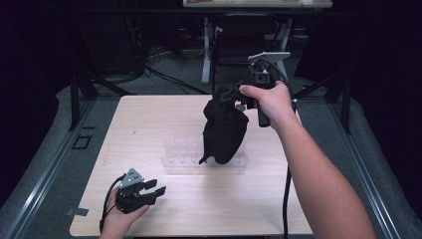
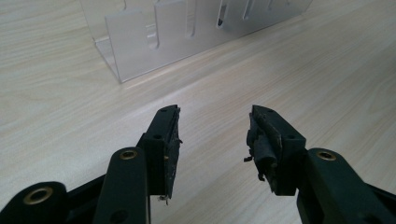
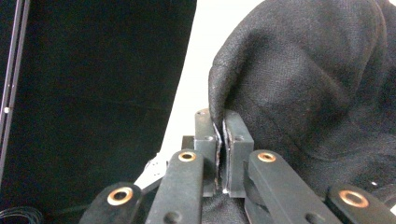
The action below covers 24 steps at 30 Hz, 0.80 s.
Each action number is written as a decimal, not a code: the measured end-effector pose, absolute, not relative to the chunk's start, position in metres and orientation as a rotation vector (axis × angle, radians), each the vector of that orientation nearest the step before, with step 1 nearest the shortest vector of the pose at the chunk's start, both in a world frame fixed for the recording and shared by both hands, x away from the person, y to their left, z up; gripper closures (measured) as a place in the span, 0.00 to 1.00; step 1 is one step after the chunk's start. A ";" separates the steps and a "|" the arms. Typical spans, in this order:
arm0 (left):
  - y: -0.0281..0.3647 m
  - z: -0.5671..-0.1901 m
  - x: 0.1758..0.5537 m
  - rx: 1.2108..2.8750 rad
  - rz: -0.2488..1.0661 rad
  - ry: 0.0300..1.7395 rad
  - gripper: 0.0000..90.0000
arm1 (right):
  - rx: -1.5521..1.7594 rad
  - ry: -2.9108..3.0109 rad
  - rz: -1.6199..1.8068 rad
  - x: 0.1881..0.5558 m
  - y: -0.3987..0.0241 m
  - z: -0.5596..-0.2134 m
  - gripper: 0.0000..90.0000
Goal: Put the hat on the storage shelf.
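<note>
A black cloth (image 1: 225, 132) hangs in a bunched, bag-like shape from my right gripper (image 1: 225, 93), held up over the middle of the table. In the right gripper view the jaws (image 3: 220, 122) pinch a folded edge of that cloth (image 3: 303, 70), with the pads pressed on the fabric. The cloth's lower end hangs down in front of a clear acrylic rack (image 1: 181, 152); I cannot tell whether it touches it. My left gripper (image 1: 155, 187) rests low near the table's front left, open, with nothing between its jaws (image 2: 214, 126). The rack (image 2: 140, 42) lies just beyond it.
The light wooden table (image 1: 149, 119) sits on a grey floor with rails on both sides. Behind the table are dark stands, cables and a desk's legs (image 1: 206, 50). A cable (image 1: 286, 199) trails from the right gripper along the forearm.
</note>
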<state>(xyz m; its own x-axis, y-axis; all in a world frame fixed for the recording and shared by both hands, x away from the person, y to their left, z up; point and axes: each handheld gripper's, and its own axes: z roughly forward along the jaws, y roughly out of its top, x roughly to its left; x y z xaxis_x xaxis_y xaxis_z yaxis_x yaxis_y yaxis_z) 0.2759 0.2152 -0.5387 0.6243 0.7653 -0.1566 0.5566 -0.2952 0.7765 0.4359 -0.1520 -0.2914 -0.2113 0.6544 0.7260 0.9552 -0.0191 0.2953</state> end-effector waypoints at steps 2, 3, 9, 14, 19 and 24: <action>0.215 -0.536 0.277 1.989 0.305 1.032 0.59 | -1.681 -1.890 -1.094 0.436 -0.152 -0.291 0.96; 0.215 -0.536 0.277 1.989 0.305 1.032 0.60 | -1.681 -1.890 -1.094 0.436 -0.152 -0.291 0.96; 0.209 -0.526 0.283 1.980 0.345 1.005 0.60 | -1.685 -1.887 -1.091 0.435 -0.151 -0.291 0.96; 0.198 -0.509 0.291 1.975 0.362 0.973 0.60 | -1.675 -1.893 -1.091 0.435 -0.148 -0.291 0.96; 0.184 -0.494 0.297 1.969 0.349 0.925 0.64 | -1.671 -1.895 -1.093 0.435 -0.147 -0.291 0.95; 0.168 -0.487 0.301 1.965 0.339 0.887 0.67 | -1.674 -1.894 -1.093 0.433 -0.145 -0.291 0.95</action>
